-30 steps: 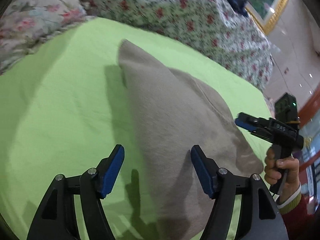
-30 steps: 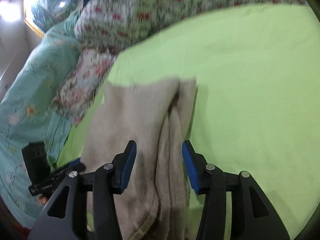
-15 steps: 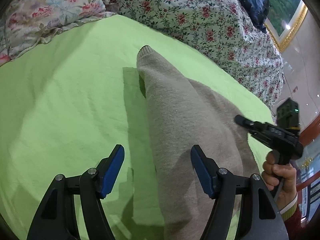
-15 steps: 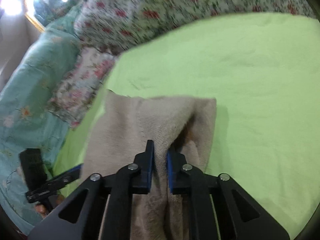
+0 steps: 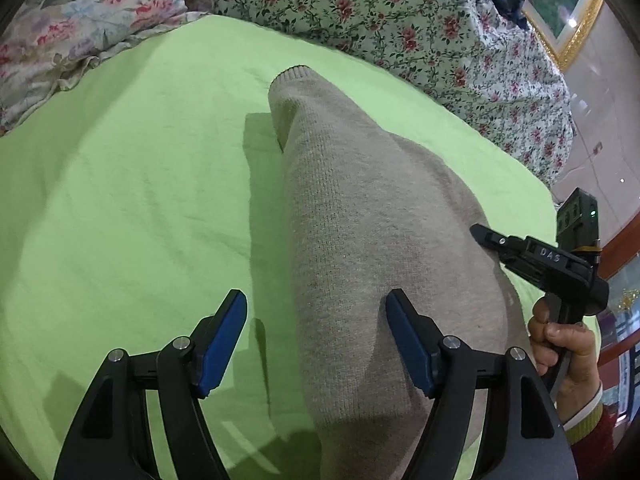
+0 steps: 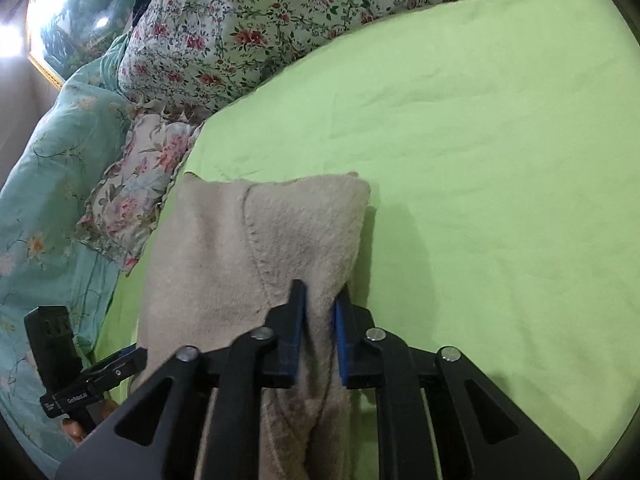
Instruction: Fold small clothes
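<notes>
On the green bed sheet (image 5: 120, 200) lies a beige knit garment (image 5: 360, 240), folded lengthwise, its ribbed cuff end pointing far toward the floral quilt (image 5: 400, 20). Right claw (image 6: 320, 320) is pinched nearly closed on a fold of the garment's near edge. Left claw (image 5: 316, 340) gapes wide, empty, straddling the garment's left side.

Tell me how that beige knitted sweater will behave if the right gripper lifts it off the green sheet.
Probably floppy: the beige knitted sweater already bunches between the right gripper's closed fingers, so the rest would likely droop. Its fuzzy knit looks grippy, so slipping seems unlikely. The sleeve lies loose on the green sheet and may trail. The left gripper is open, supporting nothing.
</notes>
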`<state>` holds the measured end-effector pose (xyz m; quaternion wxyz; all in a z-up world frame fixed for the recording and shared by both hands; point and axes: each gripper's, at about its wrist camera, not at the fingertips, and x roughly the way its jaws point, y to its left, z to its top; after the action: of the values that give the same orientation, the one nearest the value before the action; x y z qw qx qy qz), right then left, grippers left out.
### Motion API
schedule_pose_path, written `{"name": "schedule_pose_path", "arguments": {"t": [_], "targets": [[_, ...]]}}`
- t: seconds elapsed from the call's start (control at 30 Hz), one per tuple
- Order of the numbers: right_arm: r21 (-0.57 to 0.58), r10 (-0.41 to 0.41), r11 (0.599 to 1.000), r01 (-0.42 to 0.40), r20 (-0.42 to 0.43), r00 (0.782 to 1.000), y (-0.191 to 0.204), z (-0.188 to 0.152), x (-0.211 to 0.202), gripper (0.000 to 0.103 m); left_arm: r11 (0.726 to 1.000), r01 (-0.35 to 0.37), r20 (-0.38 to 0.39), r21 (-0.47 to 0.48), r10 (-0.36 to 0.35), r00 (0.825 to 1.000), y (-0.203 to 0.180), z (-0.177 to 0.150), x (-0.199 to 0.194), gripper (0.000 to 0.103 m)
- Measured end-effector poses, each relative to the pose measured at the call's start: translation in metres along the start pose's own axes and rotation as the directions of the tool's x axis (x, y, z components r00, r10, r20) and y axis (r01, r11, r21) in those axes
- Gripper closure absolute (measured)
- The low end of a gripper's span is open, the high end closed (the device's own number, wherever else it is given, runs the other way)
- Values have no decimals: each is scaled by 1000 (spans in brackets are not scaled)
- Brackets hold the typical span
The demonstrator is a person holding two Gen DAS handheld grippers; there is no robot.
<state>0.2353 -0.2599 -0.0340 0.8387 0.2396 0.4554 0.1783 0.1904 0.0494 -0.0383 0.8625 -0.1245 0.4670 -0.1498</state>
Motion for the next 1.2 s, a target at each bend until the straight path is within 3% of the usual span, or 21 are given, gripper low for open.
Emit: {"name": "schedule_pose_path", "arguments": {"t": [0.23,0.4,0.57,0.67,0.8,0.97,1.07,1.2], "targets": [[17,-26,1000,25,63,998,6,-15,-47,74,999,-26,46,46,24,999,-10,-21,-38,32],[43,-14,999,10,81,997,8,-54,-80,61,998,-5,38,58,3,999,-9,-48,-57,32],[45,-2,999,0,52,999,11,-102,-98,57,994,30,19,103,-33,999,-10,-81,-76,32],[45,-12,999,11,32,999,11,-121,-103,56,989,47,-3,139,-46,999,-14,-98,-78,32],[33,-8,999,7,17,1000,14,-129,-103,54,989,13,-6,148,-12,1000,-20,-106,-75,33],[30,-16,999,16,-12,1000,15,-132,-96,53,989,38,49,141,-45,998,-25,-96,-89,33],[60,-13,998,16,-44,999,10,-134,-87,53,983,56,0,176,-57,998,-28,-95,-82,31],[78,7,997,-3,-43,999,8,-137,-87,53,982,16,-46,188,-8,999,-23,-110,-70,31]]}}
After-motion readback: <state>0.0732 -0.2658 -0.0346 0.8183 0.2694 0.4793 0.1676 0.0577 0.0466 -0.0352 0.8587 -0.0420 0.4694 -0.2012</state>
